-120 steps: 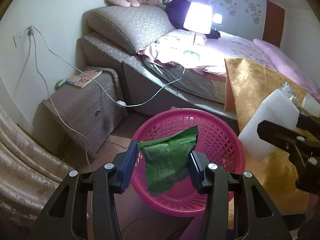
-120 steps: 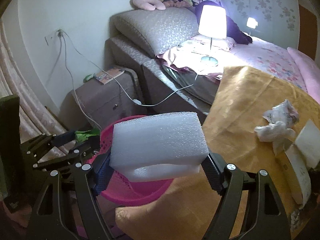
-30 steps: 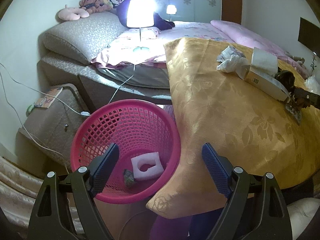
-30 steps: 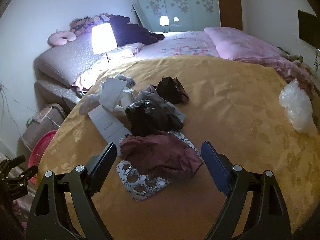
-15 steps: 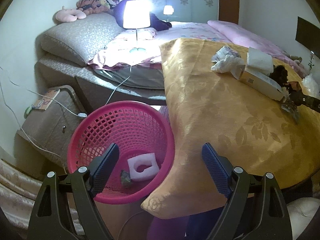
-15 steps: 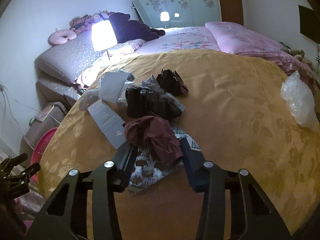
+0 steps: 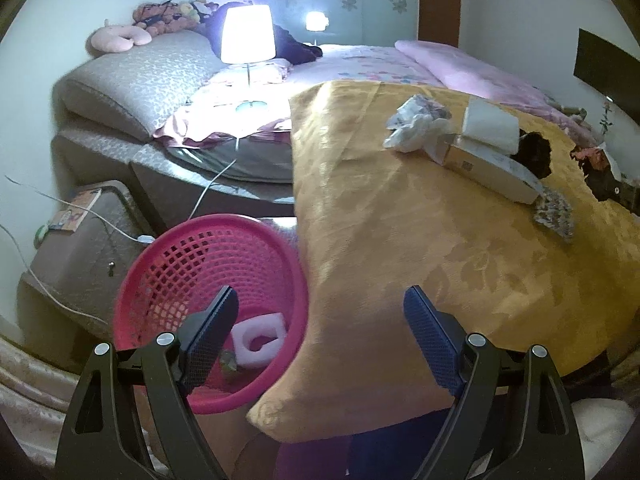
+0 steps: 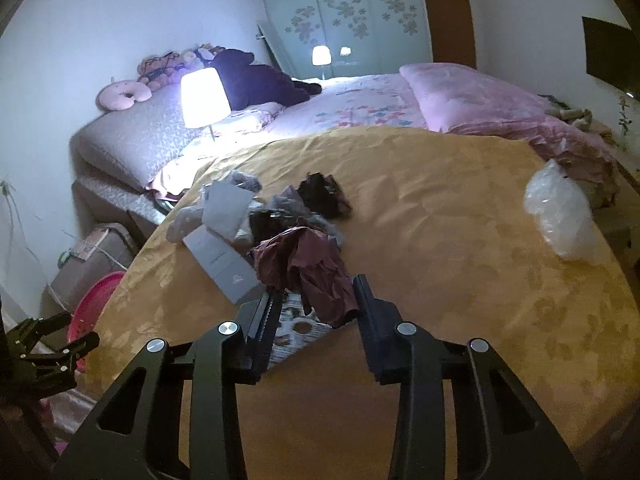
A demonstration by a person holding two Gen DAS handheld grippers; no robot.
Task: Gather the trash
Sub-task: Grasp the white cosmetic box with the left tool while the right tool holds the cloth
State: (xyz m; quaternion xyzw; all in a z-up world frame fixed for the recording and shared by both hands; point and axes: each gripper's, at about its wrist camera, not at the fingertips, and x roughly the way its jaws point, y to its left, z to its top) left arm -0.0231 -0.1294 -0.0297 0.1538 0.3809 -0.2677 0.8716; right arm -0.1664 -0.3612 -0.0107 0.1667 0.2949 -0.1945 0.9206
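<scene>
Right gripper is clamped on a crumpled maroon wrapper, fingers pressing it from both sides, near the middle of the bed's gold bedspread. Under the wrapper a patterned scrap lies partly between the fingers; cannot tell if it is pinched too.

Left gripper has its fingers spread wide and holds nothing; it hangs over the bedspread's near corner and the pink basket on the floor beside the bed. The basket already holds a white foam piece and a small dark bit.

More trash sits toward the bed's left edge: a flat box, white crumpled paper, black wads. A clear plastic bag lies near the right edge.

Risks:
- The wrapper is limp and mostly bulges above the fingers, so it could slip out on the way to the basket.
- The patterned scrap may drag along and fall on the floor.
- The basket is partly under the bedspread's overhang, so a drop from the bed side could miss.
</scene>
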